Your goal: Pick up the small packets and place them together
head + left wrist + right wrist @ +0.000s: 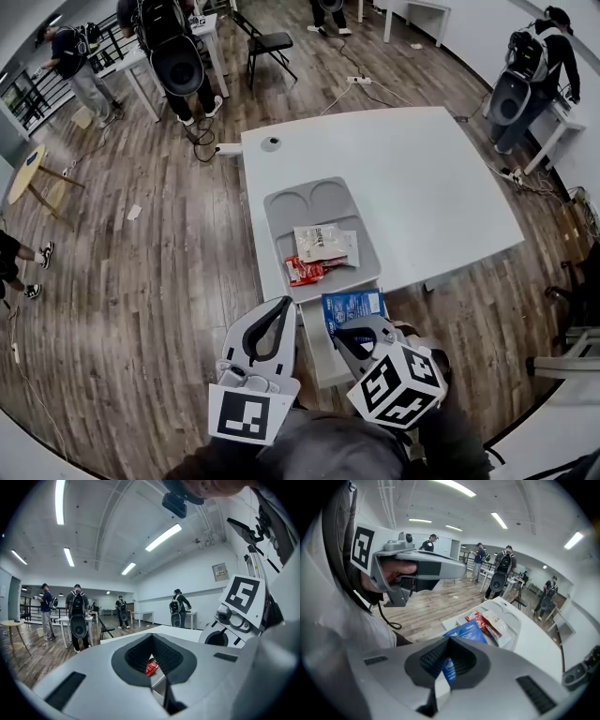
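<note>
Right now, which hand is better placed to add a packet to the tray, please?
Right: the right tongs grip the blue packet near the tray; the left tongs hold nothing.

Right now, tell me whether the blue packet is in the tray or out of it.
Out. The right gripper, jaws shut, pinches the blue packet in the air, short of the grey tray.

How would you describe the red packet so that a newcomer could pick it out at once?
Find the white table, then the grey tray at its near left. At the tray's near end, left of the white packets, lies the red packet: the only red thing among pale neighbours.
</note>
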